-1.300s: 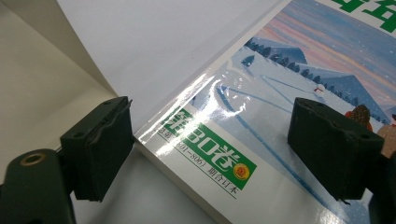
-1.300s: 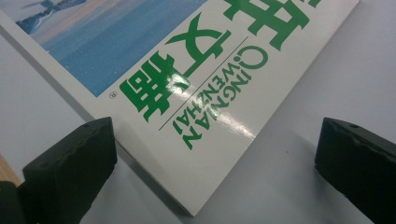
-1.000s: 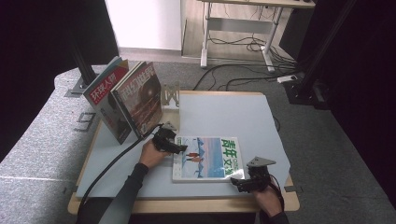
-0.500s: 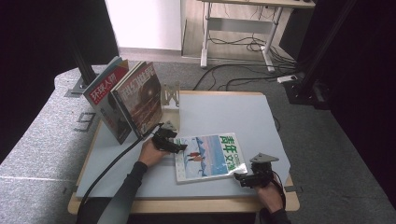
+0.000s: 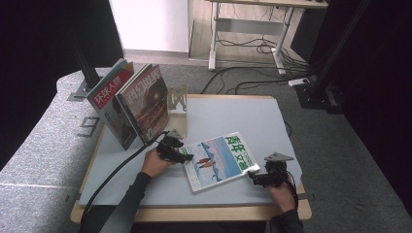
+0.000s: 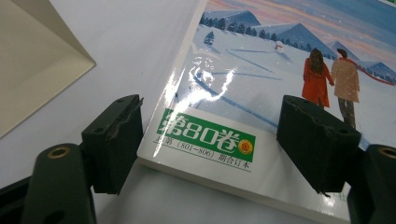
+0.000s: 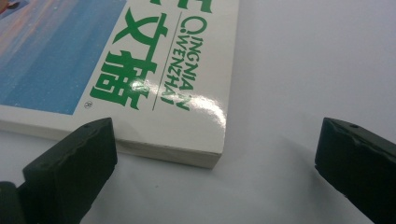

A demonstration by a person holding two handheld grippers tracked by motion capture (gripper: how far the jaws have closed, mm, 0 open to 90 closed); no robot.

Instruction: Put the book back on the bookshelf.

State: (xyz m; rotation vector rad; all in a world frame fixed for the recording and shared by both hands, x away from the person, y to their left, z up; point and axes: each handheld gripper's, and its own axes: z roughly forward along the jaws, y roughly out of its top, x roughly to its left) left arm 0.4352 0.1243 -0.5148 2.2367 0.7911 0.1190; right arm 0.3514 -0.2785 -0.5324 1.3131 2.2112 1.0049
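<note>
I see the magazine (image 5: 221, 162) flat on the desk (image 5: 243, 116). My left gripper (image 5: 187, 158) has just been closing, jaws spread astride its corner; right gripper (image 5: 251, 175) spread at the opposite corner.

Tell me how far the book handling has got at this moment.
Done: two magazines already lean upright by the metal bookend. In hand: the snow-scene book lies flat on the table; the left gripper, its jaws just closing, straddles one corner without pressing it, and the right gripper stands open at another corner. Left: gripping, lifting and probably standing it with the others.
</note>
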